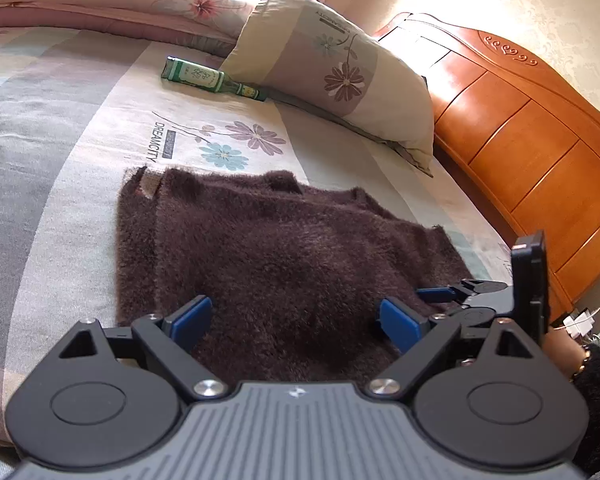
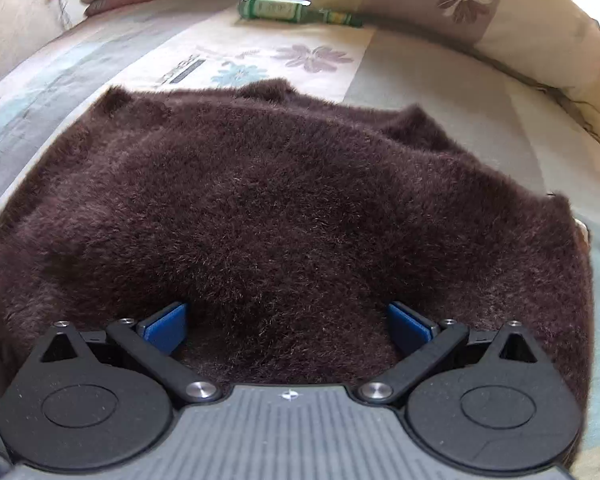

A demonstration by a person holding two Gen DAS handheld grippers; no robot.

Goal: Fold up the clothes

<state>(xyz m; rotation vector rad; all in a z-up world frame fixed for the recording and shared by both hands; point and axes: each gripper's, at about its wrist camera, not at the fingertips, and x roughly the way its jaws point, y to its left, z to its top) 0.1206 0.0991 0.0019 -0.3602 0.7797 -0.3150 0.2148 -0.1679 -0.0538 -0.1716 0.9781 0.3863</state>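
A dark brown fuzzy sweater (image 1: 284,248) lies folded into a rough rectangle on the bed sheet (image 1: 60,200). My left gripper (image 1: 296,320) hovers over its near edge, open, blue pads wide apart with nothing between them. In the left wrist view the right gripper (image 1: 436,294) shows at the sweater's right edge, held by a hand. In the right wrist view the sweater (image 2: 284,208) fills the frame. My right gripper (image 2: 288,326) stands open just above the fabric, blue fingers (image 2: 166,326) spread and pressing on nothing.
A green glass bottle (image 1: 212,79) lies on the sheet beyond the sweater, next to a flowered pillow (image 1: 332,68). A folded pink quilt (image 1: 100,0) lies at the far side. An orange wooden headboard (image 1: 532,140) stands at the right.
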